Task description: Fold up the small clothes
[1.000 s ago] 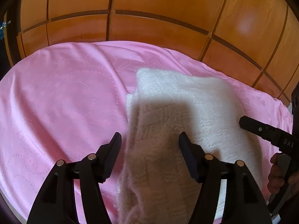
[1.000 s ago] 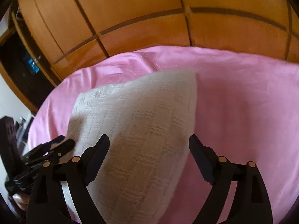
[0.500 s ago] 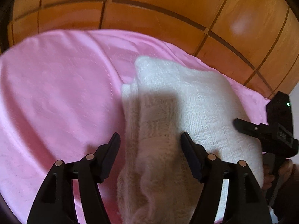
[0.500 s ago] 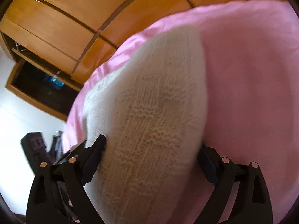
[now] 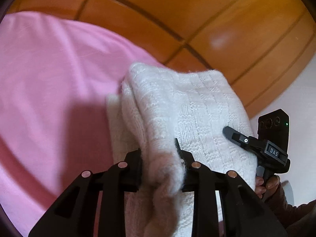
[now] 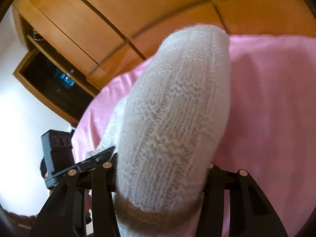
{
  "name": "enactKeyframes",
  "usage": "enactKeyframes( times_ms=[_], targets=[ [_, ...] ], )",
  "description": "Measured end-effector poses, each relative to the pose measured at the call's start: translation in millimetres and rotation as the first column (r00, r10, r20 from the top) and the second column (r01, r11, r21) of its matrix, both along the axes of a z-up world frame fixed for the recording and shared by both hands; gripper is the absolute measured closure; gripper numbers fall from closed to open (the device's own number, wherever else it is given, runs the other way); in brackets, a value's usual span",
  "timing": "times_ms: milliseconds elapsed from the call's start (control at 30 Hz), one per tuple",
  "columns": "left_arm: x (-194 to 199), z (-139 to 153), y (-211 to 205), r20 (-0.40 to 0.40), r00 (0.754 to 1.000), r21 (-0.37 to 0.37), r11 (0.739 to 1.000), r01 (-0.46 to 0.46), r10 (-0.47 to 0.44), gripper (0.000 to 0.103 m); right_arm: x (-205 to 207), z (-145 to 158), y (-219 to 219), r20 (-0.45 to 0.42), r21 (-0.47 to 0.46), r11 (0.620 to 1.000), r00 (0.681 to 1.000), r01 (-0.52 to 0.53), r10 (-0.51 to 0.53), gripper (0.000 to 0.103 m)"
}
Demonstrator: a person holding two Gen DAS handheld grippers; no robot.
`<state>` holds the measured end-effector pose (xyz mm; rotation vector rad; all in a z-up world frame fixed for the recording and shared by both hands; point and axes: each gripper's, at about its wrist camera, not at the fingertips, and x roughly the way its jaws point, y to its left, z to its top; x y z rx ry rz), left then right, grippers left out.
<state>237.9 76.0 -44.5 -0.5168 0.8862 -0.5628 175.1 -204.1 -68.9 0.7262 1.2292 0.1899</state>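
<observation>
Orange wood panelling (image 5: 227, 19) curves behind a smooth pink bedsheet (image 5: 49, 98). On the sheet, lifted at its near end, sits a folded white knit garment (image 5: 187, 106), thick and ribbed, its long axis running from near to far. The left gripper (image 5: 161, 162) is clenched on the left near edge; the right gripper (image 6: 162, 169) clamps the right near edge. Bulging wool hides both sets of fingertips, and the garment's underside is unseen.
</observation>
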Motion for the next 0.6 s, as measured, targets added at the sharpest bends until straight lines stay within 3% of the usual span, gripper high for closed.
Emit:
enactKeyframes(
  times_ms=[167, 333, 467, 567, 600],
  targets=[
    [15, 29, -96, 0.054, 0.984, -0.017, 0.985, 0.17, -0.169, 0.078, -41, 52, -75, 0.066, -0.09, 0.99, 0.993, 0.109, -0.103, 0.057],
    [37, 41, -236, 0.068, 0.933, 0.026, 0.935, 0.354, -0.354, 0.078, -86, 77, -171, 0.068, -0.223, 0.949, 0.974, 0.225, -0.215, 0.057],
    [51, 28, -331, 0.011, 0.902, 0.1, 0.898, 0.429, -0.432, 0.078, -127, 54, -241, -0.012, -0.321, 0.894, 0.943, 0.312, -0.333, 0.055],
    [47, 2, -393, -0.044, 0.878, 0.276, 0.839, 0.47, -0.477, 0.078, -161, 17, -272, -0.116, -0.388, 0.856, 0.903, 0.341, -0.413, 0.047],
    [43, -5, -404, -0.037, 0.875, 0.32, 0.823, 0.469, -0.483, 0.076, -173, 8, -279, -0.131, -0.385, 0.85, 0.89, 0.36, -0.437, 0.039]
  ],
)
